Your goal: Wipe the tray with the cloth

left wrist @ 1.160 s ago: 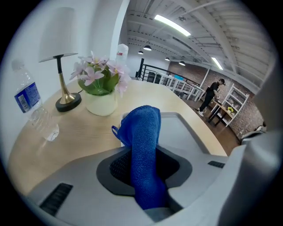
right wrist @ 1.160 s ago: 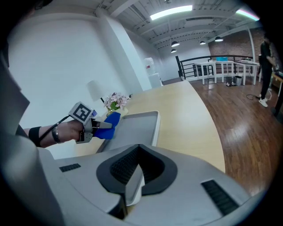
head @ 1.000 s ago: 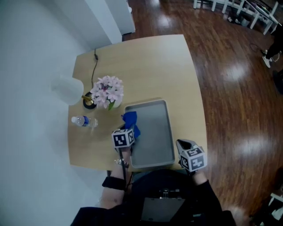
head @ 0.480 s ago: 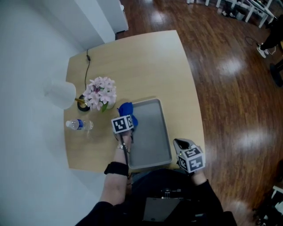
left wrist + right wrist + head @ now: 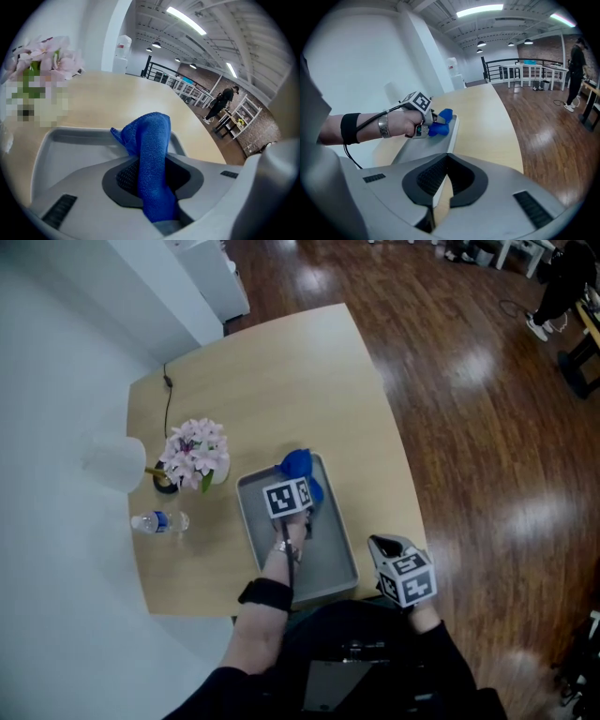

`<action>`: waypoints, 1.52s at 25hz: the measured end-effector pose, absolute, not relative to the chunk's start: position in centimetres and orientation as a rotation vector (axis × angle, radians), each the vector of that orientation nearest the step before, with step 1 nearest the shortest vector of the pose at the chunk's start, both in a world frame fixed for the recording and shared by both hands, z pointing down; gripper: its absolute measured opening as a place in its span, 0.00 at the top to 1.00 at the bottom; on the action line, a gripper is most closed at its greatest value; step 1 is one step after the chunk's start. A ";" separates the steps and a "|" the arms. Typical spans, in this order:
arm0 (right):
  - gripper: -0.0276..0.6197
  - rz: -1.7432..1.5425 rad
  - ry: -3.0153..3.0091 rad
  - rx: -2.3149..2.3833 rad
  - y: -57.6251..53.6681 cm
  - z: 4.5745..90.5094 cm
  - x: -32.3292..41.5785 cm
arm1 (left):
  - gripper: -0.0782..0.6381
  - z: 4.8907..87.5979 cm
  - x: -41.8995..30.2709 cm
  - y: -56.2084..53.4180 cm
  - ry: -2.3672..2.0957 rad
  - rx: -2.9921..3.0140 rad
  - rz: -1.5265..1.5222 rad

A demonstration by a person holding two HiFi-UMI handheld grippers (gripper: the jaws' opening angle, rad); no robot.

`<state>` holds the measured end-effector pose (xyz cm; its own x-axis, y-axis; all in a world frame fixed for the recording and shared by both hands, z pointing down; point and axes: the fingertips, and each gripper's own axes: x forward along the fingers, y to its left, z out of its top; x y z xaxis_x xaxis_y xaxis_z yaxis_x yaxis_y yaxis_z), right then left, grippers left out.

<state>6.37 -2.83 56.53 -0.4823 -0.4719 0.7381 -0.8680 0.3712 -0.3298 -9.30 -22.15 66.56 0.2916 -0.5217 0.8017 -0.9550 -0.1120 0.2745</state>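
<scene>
Grey metal tray (image 5: pixel 323 554), shallow and rectangular with rounded corners and a raised rim, lies at the near edge of the pale wooden table (image 5: pixel 272 381), at lower centre of the head view. Nothing pins it down. The right claw (image 5: pixel 447 157) hangs just beside its near right corner, at lower right of that view, with its jaws together on nothing. A firm wiping stroke could therefore skate the smooth tray across the slick tabletop, or off the near edge.

Further up the tray, at its far end, the left claw (image 5: pixel 152 176) is clamped on the blue microfibre cloth (image 5: pixel 152 154). It is soft and nubbly, bunched into a narrow upright fold and not spread flat. Held so, little fabric probably meets the metal, so hard claw tips might scrape the tray, or the fold could pull free under drag.

Beyond, at middle left, stand the pink flowers in a small vase (image 5: pixel 195 451), with a clear plastic water bottle (image 5: pixel 157 520) lying below them. A wide leftward sweep could knock either.
</scene>
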 end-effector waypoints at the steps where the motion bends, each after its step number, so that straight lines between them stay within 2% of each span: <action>1: 0.95 0.975 -2.098 1.158 -2.7 56.6 6.6 | 0.72 66.6 -8.3 -22.1 -1.328 1.764 0.677; 10: 0.95 0.991 -2.110 1.195 -1.6 56.1 7.6 | 0.72 65.7 -4.4 -21.0 -1.176 1.830 0.548; 13: 0.95 0.981 -2.127 1.179 -1.6 55.9 7.0 | 0.72 64.2 -8.0 -20.1 -1.250 1.846 0.566; 17: 0.95 0.964 -2.152 1.158 -1.7 55.9 6.3 | 0.72 62.5 -16.4 -17.4 -1.405 1.824 0.682; 20: 0.95 0.969 -2.163 1.143 -1.8 55.9 6.0 | 0.72 63.1 -21.9 -14.9 -1.471 1.761 0.783; 23: 0.95 0.973 -2.167 1.131 -1.8 56.0 5.6 | 0.72 64.8 -24.1 -13.3 -1.465 1.724 0.869; 31: 0.95 0.949 -2.180 1.137 -1.2 55.7 5.6 | 0.72 67.4 -22.4 -12.3 -1.445 1.682 0.969; 38: 0.95 0.972 -2.161 1.232 -0.6 55.2 8.1 | 0.72 66.8 -18.1 -13.0 -1.475 1.684 0.798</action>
